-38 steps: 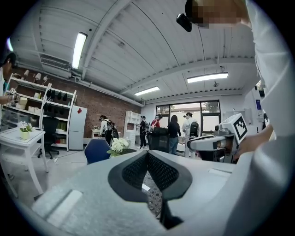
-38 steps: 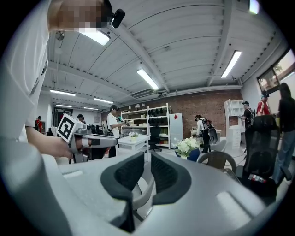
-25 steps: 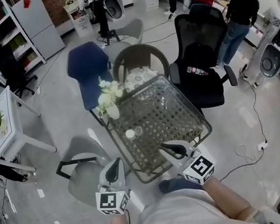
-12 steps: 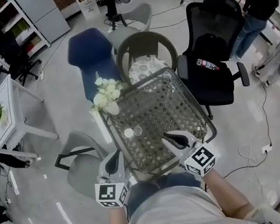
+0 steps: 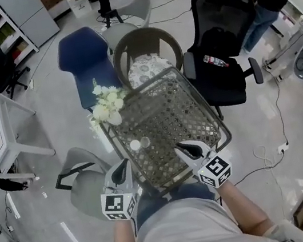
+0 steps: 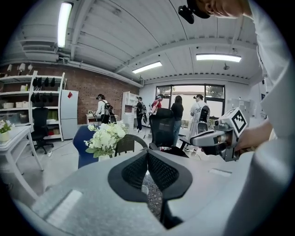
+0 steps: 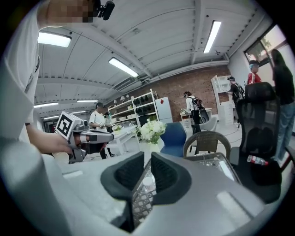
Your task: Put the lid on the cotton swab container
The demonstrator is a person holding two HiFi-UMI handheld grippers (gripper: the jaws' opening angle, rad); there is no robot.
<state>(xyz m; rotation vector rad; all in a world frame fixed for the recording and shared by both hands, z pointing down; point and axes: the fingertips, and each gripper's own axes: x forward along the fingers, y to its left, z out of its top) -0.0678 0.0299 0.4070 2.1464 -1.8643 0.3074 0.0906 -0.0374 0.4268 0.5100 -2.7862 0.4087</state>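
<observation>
Table edge (image 5: 166, 185) lies just ahead of closed left hand-held gripper (image 5: 126, 162) and slightly parted right hand-held gripper (image 5: 177, 147)

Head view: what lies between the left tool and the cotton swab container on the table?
In the head view, only bare woven tabletop. The left tool, shut, hovers at the table's near edge; the container and its lid sit just beyond.
</observation>
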